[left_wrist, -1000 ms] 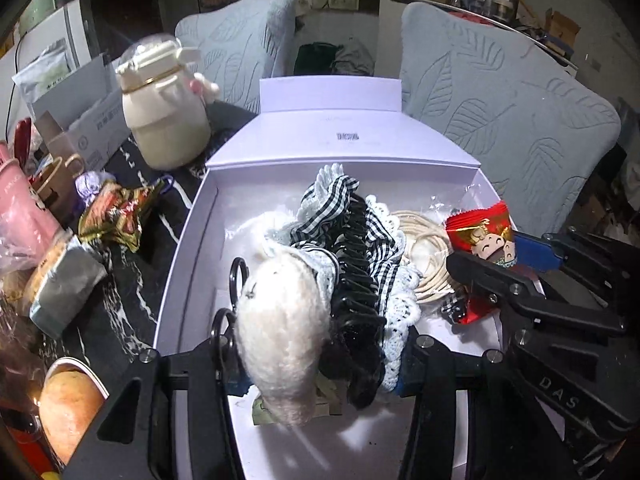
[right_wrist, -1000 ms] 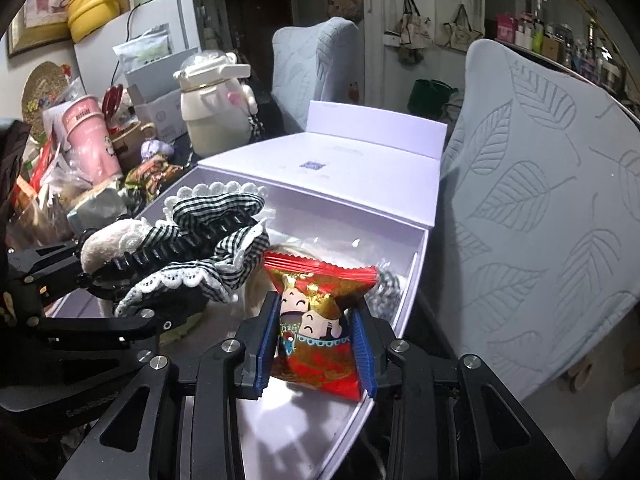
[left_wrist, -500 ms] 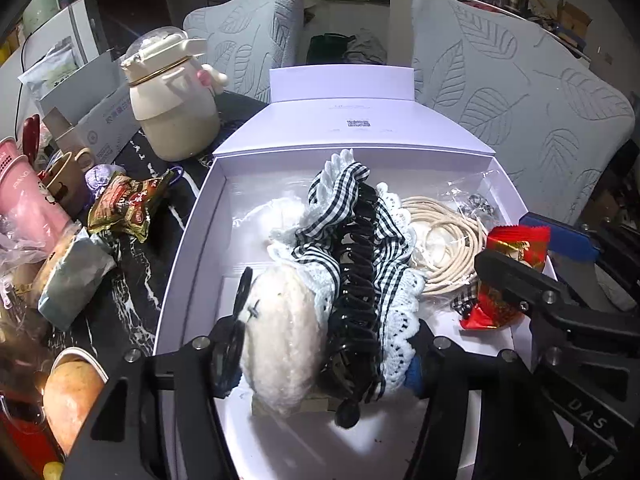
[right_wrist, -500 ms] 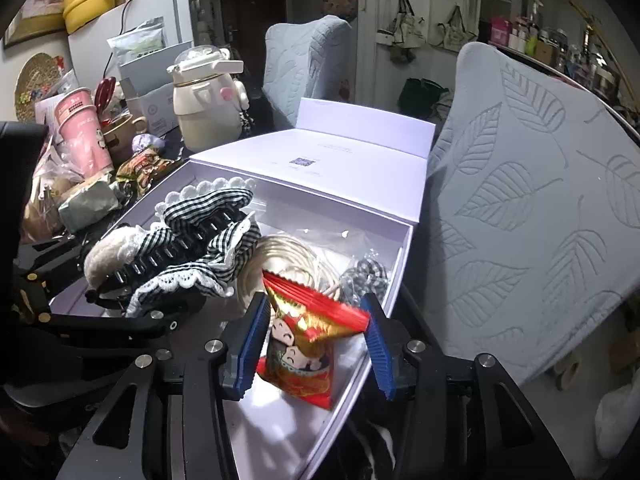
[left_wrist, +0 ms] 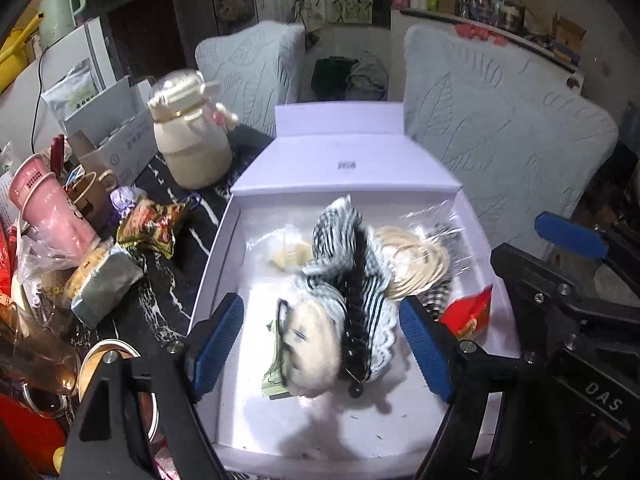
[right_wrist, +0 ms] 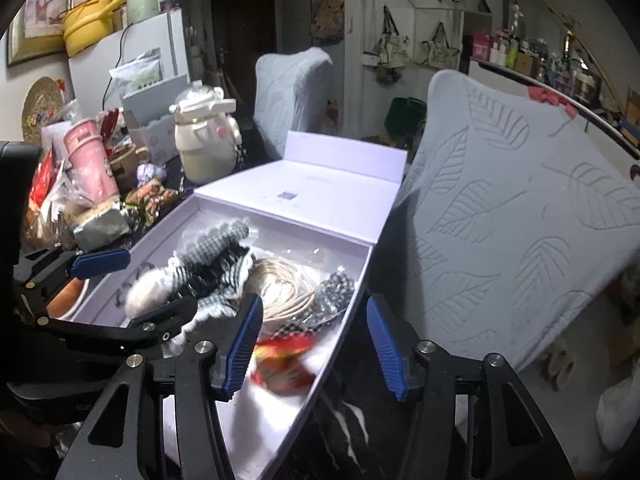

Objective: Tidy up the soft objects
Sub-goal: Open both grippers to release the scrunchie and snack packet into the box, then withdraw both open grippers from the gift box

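**Soft things sit in the white box**

The left claw (left_wrist: 320,344) is wide open over the fluffy clip (left_wrist: 308,348) and checked bow (left_wrist: 352,280) in the white box (left_wrist: 224,248). They look light and squashy; pinch the middle. The right claw (right_wrist: 316,344) is wide open above the crinkly red snack bag (right_wrist: 284,368).

cluttered home: fridge (right_wrist: 132,68), armchairs (right_wrist: 512,200)

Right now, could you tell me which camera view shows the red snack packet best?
The right wrist view: the red snack packet lies in the white box, blurred, partly behind a claw finger. The left wrist view shows only its upper part behind the left claw.
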A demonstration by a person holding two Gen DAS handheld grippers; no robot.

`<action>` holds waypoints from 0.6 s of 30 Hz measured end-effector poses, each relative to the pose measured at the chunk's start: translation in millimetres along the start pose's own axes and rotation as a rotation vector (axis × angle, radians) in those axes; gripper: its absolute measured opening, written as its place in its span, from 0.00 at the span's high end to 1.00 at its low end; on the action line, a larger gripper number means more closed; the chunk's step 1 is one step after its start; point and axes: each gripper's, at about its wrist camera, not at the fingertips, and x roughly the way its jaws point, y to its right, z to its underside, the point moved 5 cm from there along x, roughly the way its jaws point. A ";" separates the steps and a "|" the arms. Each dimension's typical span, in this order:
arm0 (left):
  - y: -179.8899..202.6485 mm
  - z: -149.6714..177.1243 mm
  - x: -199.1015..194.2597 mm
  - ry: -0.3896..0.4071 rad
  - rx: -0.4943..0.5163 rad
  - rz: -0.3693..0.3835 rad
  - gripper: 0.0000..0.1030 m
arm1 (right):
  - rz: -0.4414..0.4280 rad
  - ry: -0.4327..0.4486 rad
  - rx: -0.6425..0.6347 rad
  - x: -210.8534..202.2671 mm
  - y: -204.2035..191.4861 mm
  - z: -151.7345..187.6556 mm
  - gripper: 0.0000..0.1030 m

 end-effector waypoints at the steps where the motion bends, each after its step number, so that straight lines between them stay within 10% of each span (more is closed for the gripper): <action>1: 0.1 -2.1 -5.1 0.013 -0.006 0.010 0.22 | 0.004 0.010 0.003 -5.6 1.6 -2.3 0.47; 18: 0.9 -20.6 -100.8 0.198 0.016 -0.017 0.22 | 0.004 0.166 -0.021 -85.0 -1.9 -29.3 0.47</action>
